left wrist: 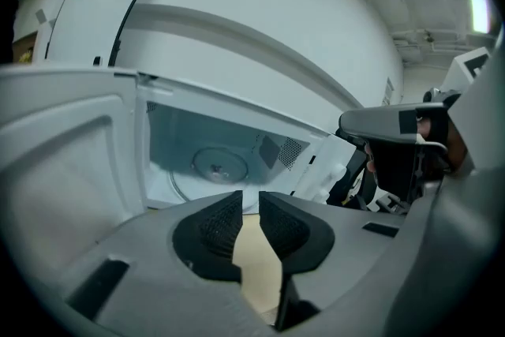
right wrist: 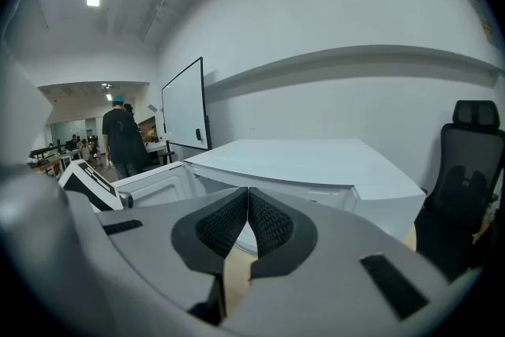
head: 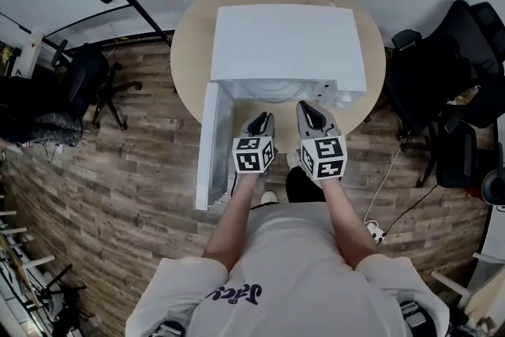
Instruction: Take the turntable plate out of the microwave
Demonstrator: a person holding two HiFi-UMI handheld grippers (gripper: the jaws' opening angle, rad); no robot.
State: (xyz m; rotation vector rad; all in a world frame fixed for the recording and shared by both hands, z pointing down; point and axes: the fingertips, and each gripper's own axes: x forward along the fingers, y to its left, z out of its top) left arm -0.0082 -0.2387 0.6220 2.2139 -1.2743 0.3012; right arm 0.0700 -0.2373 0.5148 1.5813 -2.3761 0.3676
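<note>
A white microwave (head: 288,43) stands on a round wooden table (head: 189,43) with its door (head: 215,146) swung open to the left. Inside it, the round glass turntable plate (left wrist: 221,164) lies flat on the cavity floor, and only its front edge (head: 276,89) shows in the head view. My left gripper (head: 263,122) hangs just in front of the opening, its jaws a narrow gap apart (left wrist: 251,205) with nothing between them. My right gripper (head: 309,110) is beside it at the microwave's front right, shut and empty (right wrist: 248,201), level with the microwave's top edge (right wrist: 316,162).
Black office chairs stand at the left (head: 87,83) and the right (head: 442,67) of the table. Cables and a power strip (head: 377,233) lie on the wooden floor. A person (right wrist: 122,140) stands far off beside a whiteboard (right wrist: 184,108).
</note>
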